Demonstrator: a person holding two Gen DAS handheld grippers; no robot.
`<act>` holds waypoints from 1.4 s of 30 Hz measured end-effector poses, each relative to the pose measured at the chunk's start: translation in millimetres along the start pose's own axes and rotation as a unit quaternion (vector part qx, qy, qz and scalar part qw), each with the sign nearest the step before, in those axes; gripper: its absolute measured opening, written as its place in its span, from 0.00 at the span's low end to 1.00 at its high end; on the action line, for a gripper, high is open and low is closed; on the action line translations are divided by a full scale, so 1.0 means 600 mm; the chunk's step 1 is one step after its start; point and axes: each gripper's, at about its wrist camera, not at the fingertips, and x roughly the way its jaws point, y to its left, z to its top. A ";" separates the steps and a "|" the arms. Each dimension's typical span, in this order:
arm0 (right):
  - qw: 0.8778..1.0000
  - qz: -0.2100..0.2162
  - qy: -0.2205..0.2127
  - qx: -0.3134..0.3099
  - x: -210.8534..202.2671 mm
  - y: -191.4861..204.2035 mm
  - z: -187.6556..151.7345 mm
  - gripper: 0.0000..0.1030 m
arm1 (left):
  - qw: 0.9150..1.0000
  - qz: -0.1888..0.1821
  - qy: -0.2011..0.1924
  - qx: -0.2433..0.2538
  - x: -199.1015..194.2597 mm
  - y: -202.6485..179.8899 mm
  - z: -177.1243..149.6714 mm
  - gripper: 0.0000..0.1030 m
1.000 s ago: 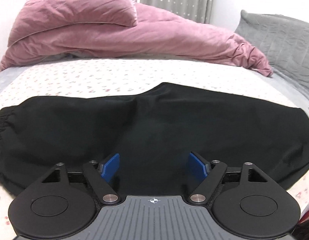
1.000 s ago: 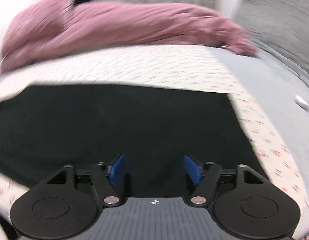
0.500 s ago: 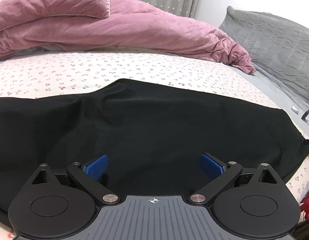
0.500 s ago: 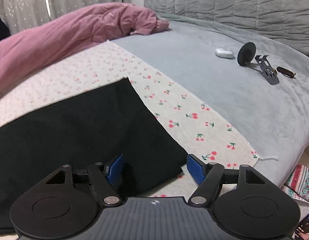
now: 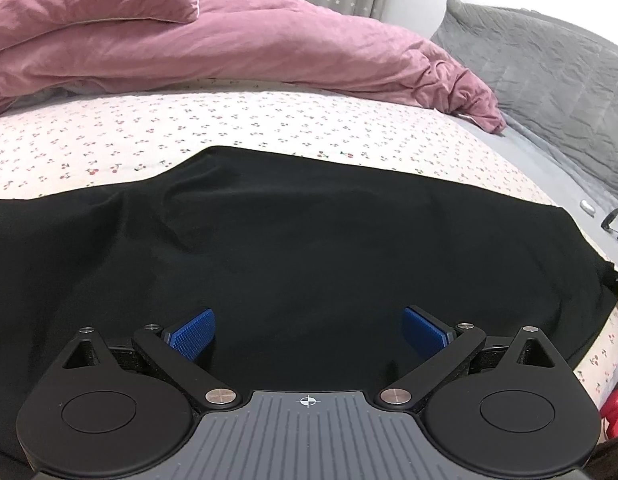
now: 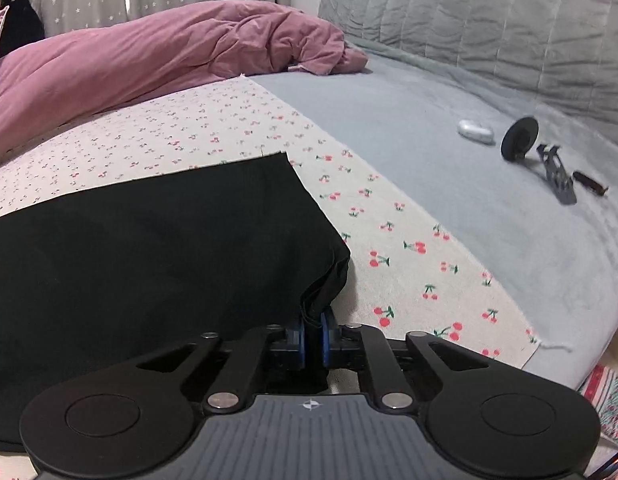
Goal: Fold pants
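We are over a bed covered with a cherry-print sheet (image 5: 189,136), a pink duvet (image 5: 269,52) heaped along its far side. Our right gripper (image 6: 313,334) has just been closing, and its blue pads (image 6: 326,330) are now pressed together on the near corner of the black pants (image 6: 149,264), the cloth bunched into a small fold where it enters the jaws. From that corner the pants spread flat away to the left across the sheet. Past the sheet's right edge lies a grey blanket (image 6: 449,184), and on it, well apart from the pants, a small white case (image 6: 475,131) and a black round-headed tool (image 6: 541,156).

Our left gripper (image 5: 308,332) has been opening and now stands spread wide over the middle of the pants (image 5: 309,248), its blue pads (image 5: 191,334) far apart with only flat black cloth between them; we cannot tell whether they touch it. A grey quilted headboard (image 5: 549,60) rises at the right.
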 end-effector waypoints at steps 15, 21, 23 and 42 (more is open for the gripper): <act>0.975 0.136 -0.046 -0.167 -0.094 0.242 0.032 0.07 | 0.991 -0.096 0.022 -0.092 0.036 -0.001 0.021 0.98; 0.949 0.218 -0.020 -0.227 -0.115 0.340 0.017 0.07 | 0.978 -0.136 0.035 -0.154 0.057 0.012 0.026 0.97; 0.939 0.237 -0.008 -0.248 -0.119 0.369 0.008 0.07 | 0.976 -0.141 0.036 -0.165 0.062 0.014 0.027 0.97; 0.863 0.406 0.041 -0.296 -0.197 0.469 -0.022 0.08 | 0.932 -0.205 0.076 -0.290 0.122 0.051 0.035 0.46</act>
